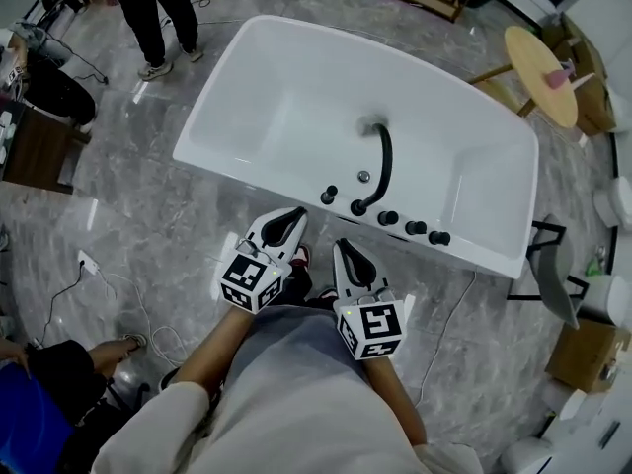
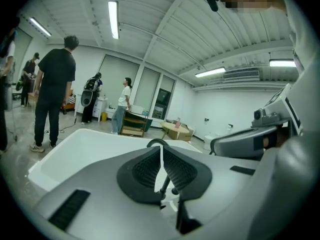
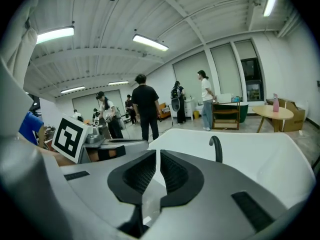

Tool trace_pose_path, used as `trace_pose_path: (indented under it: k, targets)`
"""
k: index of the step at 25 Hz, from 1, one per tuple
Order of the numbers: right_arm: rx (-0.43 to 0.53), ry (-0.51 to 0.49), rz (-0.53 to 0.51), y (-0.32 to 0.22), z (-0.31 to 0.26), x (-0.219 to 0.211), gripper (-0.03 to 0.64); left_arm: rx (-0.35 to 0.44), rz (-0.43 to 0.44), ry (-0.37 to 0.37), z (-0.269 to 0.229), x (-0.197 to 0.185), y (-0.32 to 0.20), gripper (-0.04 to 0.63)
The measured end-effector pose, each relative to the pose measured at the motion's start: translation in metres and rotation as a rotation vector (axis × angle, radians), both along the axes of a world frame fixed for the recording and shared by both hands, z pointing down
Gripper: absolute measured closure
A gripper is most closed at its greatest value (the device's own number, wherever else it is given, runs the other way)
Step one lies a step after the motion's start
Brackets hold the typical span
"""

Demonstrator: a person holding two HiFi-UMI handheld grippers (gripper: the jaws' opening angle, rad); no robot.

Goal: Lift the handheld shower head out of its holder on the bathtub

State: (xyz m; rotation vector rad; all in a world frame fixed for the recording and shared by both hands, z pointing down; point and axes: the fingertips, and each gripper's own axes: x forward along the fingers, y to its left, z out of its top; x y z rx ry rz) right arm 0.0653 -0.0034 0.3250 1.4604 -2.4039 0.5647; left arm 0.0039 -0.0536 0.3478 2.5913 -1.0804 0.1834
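Bathtub point(image 1: 286, 97), spout point(image 1: 383, 161) in all views, ceiling point(image 2: 150, 14) only in gripper views

Approach: floor point(image 1: 178, 225) between the left tongs point(image 1: 286, 227), the right tongs point(image 1: 348, 262) and the near wall of the bathtub point(image 1: 247, 181) lies open. Near rim is crowded: a black arched spout point(image 1: 383, 161) rises over the basin, and a row of black knobs point(image 1: 415, 227) runs along the rim beside its base, with narrow gaps between them. Basin open from above. Chair point(image 1: 555, 270) hems the tub's right end; cable point(image 1: 446, 314) trails on the floor there. Round table point(image 1: 541, 75) stands past the far right corner. People point(image 1: 148, 13) stand beyond the far left corner, well apart
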Motion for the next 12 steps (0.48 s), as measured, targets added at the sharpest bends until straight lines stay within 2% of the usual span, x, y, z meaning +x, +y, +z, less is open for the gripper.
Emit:
trace_pose_path:
  k: [6,12]
  targets:
    - [0.051,0.018,0.127,-0.023,0.005,-0.008,0.594,0.042,0.009,-0.006,0.029,-0.022,-0.015,0.589]
    - [0.075,0.032,0.133,-0.036,0.019,-0.022,0.594,0.112,0.077,-0.137,0.086,-0.009,-0.027,0.589]
